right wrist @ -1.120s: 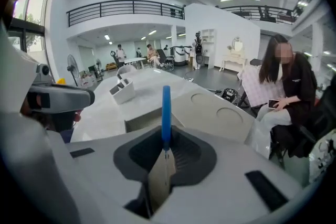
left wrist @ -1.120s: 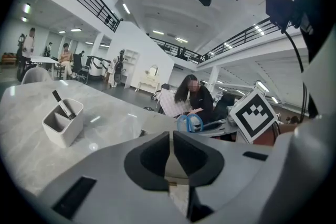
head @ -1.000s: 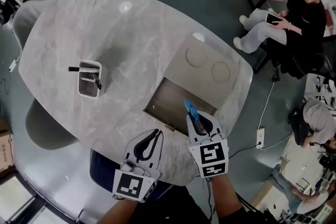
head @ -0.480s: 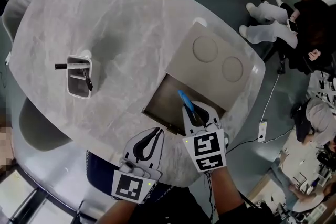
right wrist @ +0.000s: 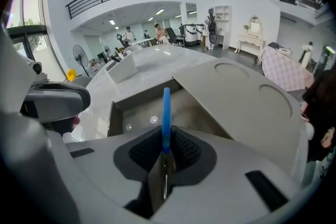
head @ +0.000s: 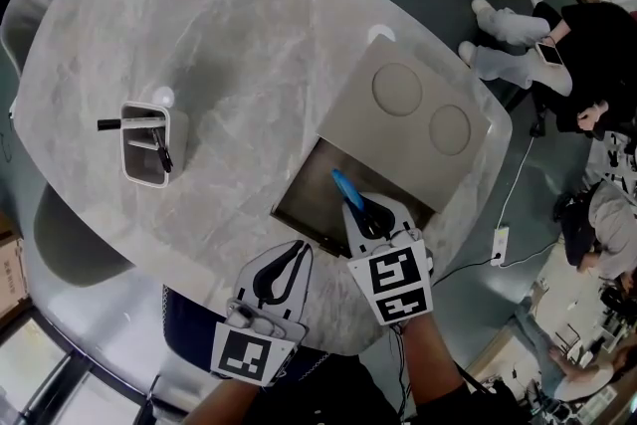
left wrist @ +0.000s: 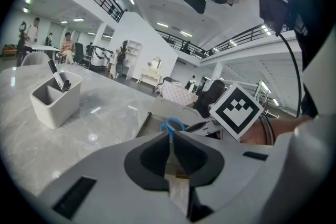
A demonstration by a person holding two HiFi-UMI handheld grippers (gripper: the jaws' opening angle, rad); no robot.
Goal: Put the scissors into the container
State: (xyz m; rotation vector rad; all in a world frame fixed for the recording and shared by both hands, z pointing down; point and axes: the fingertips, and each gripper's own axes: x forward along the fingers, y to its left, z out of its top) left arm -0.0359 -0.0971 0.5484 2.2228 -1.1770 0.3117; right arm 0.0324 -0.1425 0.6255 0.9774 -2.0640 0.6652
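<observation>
Marble table (head: 249,65): right gripper (head: 364,207) grips blue scissors (head: 346,186) above near-edge sunken container (head: 317,186); left gripper (head: 296,252) clenched.

No legible text, brand, number or sign found. Only markings: black-and-white square code patterns, one on my left gripper (head: 296,252), one on my right gripper (head: 360,212). No letters, digits.

We've got the container (head: 145,146) on the table (head: 249,45) far left, well apart from the open recess (head: 309,189) near right. Panel (head: 413,114) just behind recess. Scissors (head: 347,189) in right gripper (head: 366,216) over recess; left gripper (head: 295,254) beside, leftward.
</observation>
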